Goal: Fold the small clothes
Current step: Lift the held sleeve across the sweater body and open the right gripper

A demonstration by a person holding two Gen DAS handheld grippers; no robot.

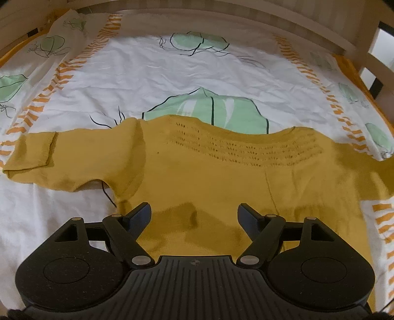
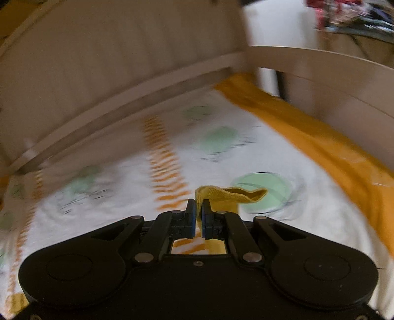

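A small mustard-yellow knitted sweater (image 1: 197,167) lies flat on the bed, sleeves spread left and right, with rows of eyelet holes across the chest. My left gripper (image 1: 194,216) is open and empty, hovering just above the sweater's lower body. In the right wrist view my right gripper (image 2: 199,211) is shut on a fold of the same yellow knit fabric (image 2: 229,194), which is lifted off the bed and sticks out past the fingertips. That view is motion-blurred.
The bed is covered by a white sheet (image 1: 147,73) with green leaf prints and orange striped bands. A wooden bed rail (image 1: 221,22) runs along the far side. An orange blanket edge (image 2: 320,137) lies by the right rail.
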